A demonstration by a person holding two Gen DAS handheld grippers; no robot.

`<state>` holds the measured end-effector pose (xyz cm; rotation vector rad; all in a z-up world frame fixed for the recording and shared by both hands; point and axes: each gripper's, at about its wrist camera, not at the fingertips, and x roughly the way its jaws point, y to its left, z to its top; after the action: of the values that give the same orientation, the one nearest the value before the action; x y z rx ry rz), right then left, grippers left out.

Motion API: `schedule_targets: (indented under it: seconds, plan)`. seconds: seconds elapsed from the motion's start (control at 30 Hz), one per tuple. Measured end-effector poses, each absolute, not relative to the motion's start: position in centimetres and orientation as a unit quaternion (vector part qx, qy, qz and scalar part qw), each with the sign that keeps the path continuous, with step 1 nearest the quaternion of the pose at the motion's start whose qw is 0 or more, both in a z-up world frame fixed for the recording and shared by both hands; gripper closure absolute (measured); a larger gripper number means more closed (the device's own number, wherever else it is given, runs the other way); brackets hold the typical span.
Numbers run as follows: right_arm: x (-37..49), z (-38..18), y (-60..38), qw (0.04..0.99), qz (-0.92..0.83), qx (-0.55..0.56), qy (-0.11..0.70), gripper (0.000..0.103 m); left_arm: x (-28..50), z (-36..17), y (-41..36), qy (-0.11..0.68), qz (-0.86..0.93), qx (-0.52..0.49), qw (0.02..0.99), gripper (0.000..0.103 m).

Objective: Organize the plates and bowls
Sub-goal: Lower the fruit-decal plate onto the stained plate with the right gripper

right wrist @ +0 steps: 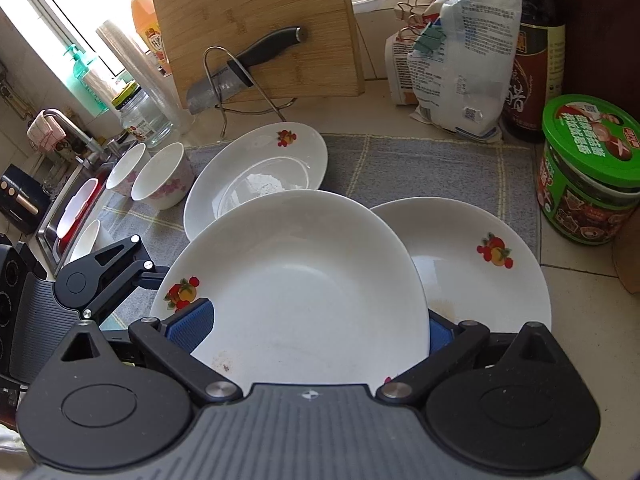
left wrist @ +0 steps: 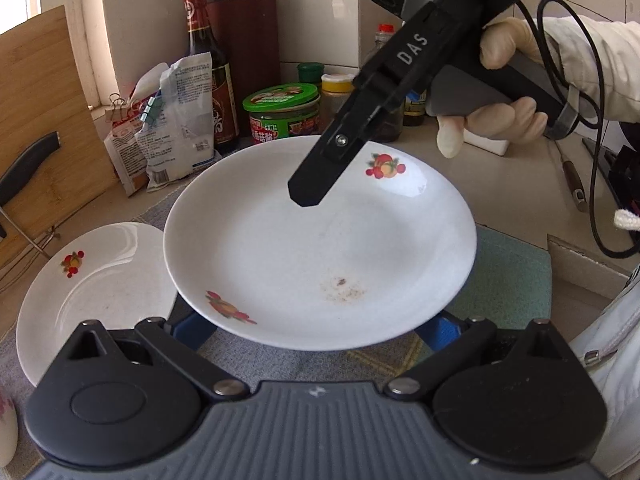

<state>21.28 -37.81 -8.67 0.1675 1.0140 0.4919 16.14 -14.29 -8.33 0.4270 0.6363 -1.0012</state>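
Plate (right wrist: 304,280) is held aloft at frame centre, near rim between right gripper (right wrist: 316,330) pads, grasped; left gripper (left wrist: 312,330) grip cannot be told.

Only clearly legible text: "DAS", white capitals on the black finger arm of the right gripper (left wrist: 306,196), left wrist view. Chinese print on the green-lidded round tub (right wrist: 592,168), the dark glass sauce bottle (right wrist: 536,72) and the white plastic pouch (right wrist: 464,60), too small or blurred to read. QR code on the pouch.
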Motion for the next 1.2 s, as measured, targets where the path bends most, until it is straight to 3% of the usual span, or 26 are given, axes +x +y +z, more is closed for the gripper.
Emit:
schedule_targets:
  seconds: [1.2]
  plan:
    - [22.9, -11.5, -43.2, 0.839, 0.21, 0.117, 0.487, 0.0, 19.3, -10.3, -19.0, 0.319, -0.469, 0.227, 0.792, 0.001]
